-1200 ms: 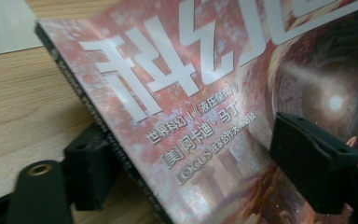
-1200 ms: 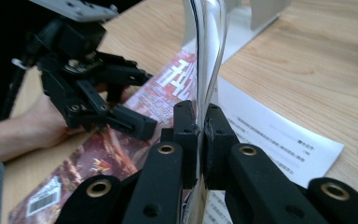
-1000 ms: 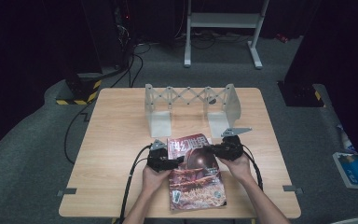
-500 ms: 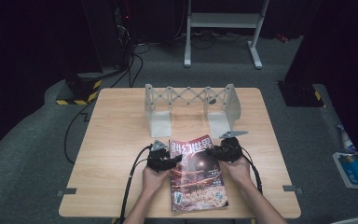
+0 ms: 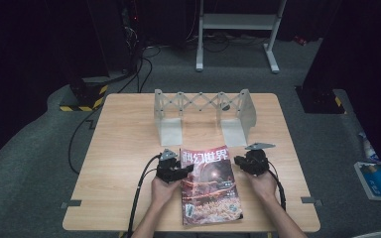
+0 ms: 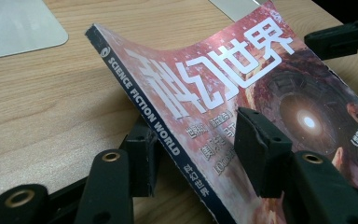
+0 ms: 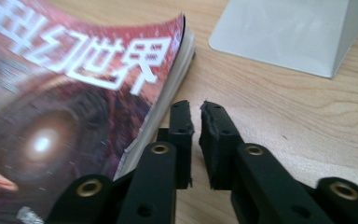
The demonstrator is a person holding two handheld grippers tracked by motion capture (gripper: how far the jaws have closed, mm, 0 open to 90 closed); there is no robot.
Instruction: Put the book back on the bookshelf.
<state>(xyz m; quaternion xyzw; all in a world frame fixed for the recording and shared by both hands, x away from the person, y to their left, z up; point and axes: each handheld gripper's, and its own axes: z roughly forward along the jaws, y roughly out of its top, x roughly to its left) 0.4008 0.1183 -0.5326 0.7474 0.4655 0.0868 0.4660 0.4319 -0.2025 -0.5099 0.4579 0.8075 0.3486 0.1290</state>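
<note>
left gripper (image 6: 191,154): jaws clamped on the spine edge of the glossy red science-fiction magazine (image 5: 209,183), one pad under, one on the cover, edge raised | right gripper (image 7: 196,121): jaws just closing, nearly together, nothing between, just right of the page edge | magazine: near-centre of the light wooden table (image 5: 124,144) | folding grey metal rack (image 5: 203,111): farther back

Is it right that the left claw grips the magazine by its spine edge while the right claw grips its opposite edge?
Not quite. The left claw does grip the magazine by its spine edge, but the right claw is shut on nothing, beside the page edge, as the right gripper view shows.
</note>
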